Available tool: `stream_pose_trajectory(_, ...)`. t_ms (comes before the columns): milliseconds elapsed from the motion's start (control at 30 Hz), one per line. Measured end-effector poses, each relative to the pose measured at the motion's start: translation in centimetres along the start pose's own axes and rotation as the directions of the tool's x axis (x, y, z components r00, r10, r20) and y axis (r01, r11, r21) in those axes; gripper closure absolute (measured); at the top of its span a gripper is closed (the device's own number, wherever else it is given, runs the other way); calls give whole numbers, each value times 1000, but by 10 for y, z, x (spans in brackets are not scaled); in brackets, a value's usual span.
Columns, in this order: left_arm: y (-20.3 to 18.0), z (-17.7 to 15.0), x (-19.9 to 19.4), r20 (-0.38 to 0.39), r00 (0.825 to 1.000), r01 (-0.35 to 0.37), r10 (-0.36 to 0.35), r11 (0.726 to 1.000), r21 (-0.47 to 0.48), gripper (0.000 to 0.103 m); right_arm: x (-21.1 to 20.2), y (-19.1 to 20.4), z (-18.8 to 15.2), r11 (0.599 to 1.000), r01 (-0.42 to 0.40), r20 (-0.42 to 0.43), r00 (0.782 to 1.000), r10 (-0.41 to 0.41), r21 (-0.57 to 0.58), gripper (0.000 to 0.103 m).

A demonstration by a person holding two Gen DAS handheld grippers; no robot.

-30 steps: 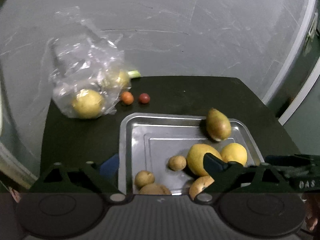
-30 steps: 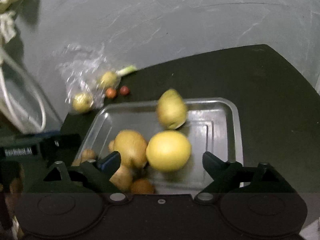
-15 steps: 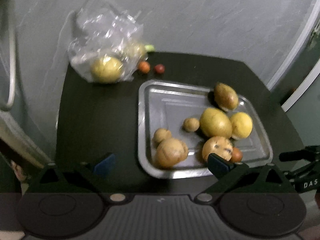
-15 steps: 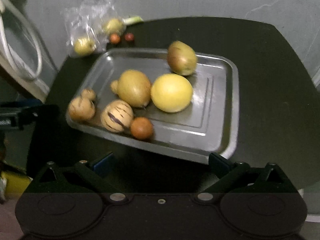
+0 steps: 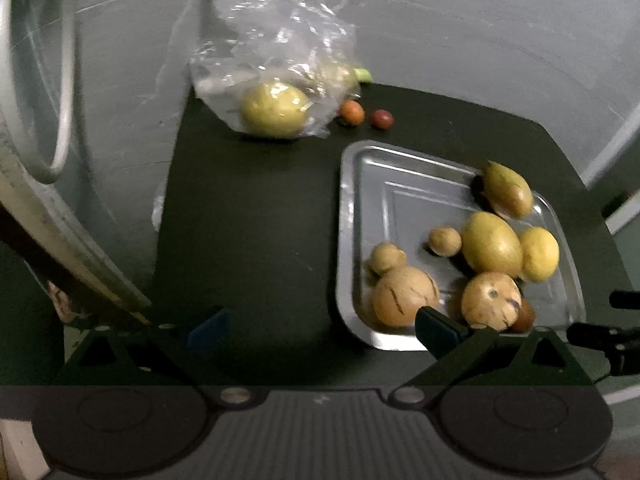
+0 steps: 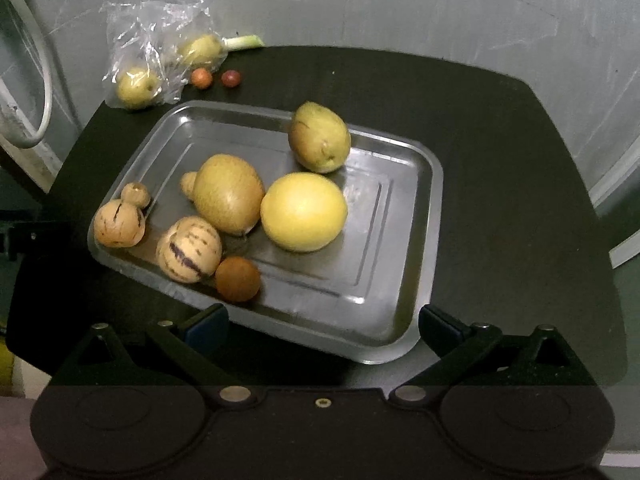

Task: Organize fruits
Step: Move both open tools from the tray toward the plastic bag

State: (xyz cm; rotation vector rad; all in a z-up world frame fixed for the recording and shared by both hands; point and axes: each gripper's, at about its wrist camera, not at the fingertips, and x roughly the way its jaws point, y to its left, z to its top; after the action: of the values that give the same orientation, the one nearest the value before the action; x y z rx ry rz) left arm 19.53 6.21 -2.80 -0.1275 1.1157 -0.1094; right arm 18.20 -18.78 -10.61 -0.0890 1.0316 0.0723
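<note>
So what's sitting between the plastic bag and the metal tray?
Two small round fruits, one orange and one dark red, lie on the black table between the plastic bag and tray; right wrist view.

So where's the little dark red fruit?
The little dark red fruit sits on the black table, outside the metal tray, past its far left corner. An orange fruit is its left neighbour, beside the plastic bag.

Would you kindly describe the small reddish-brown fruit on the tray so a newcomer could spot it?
Start at the metal tray on the dark table. Along its near edge, beside the purple-striped fruit, lies the small round fruit. It alone is plain reddish-brown; its neighbours are yellow or tan.
</note>
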Motion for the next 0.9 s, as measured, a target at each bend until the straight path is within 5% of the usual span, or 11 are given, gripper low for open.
stream_pose_trajectory(500, 2, 26, 12, 15, 998, -57, 59, 994, -96, 1, 4, -12, 29, 999, 11, 117, 993, -5, -50, 1)
stream_pose_trajectory(900, -8, 65, 30, 60, 992, -102, 111, 985, -136, 1, 13, -24, 94, 966, -36, 286, 952, 111, -257, 1)
